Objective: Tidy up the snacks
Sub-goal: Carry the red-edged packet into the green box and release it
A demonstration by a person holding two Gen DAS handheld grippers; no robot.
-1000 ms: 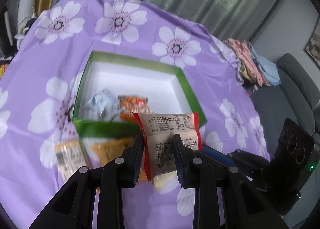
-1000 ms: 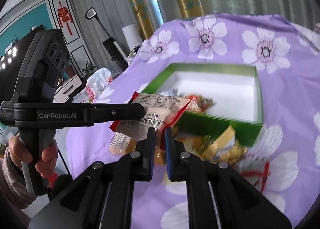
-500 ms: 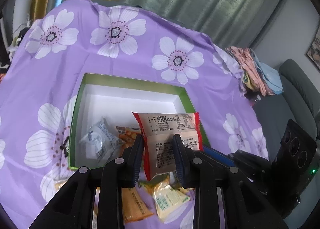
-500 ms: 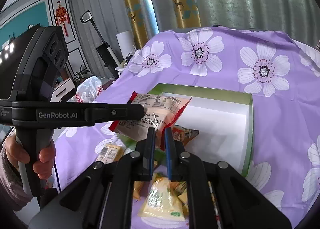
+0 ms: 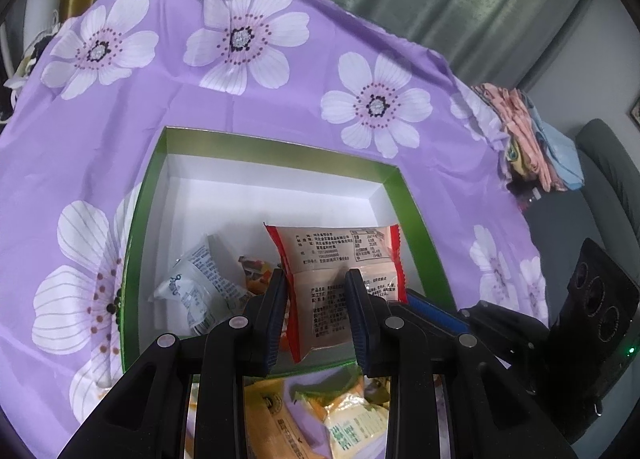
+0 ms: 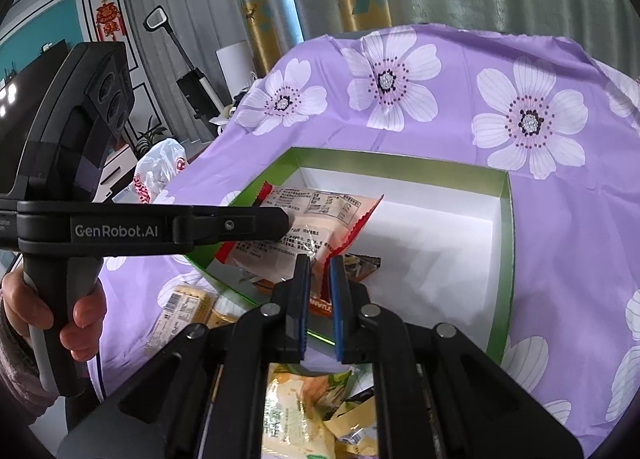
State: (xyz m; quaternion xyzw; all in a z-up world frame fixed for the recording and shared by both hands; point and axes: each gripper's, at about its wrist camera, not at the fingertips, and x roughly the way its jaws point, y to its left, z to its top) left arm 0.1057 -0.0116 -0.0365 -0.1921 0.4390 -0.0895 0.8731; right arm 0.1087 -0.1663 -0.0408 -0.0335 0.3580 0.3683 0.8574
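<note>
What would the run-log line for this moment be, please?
left tool: shut on red-edged packet | right tool: pinching its corner | above green box

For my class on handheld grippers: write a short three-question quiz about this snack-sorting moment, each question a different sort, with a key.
1. True or false: both the left gripper and the right gripper are clamped on the red-edged snack packet.
2. Multiple choice: the packet hangs over A) the bare purple cloth, B) the green box, C) the grey sofa.
3. Fill in: the clear white-printed packet lies ______ the box.

Key: 1 true. 2 B. 3 inside. Several yellow packets lie outside on the flowered cloth, near the box's front wall.
</note>
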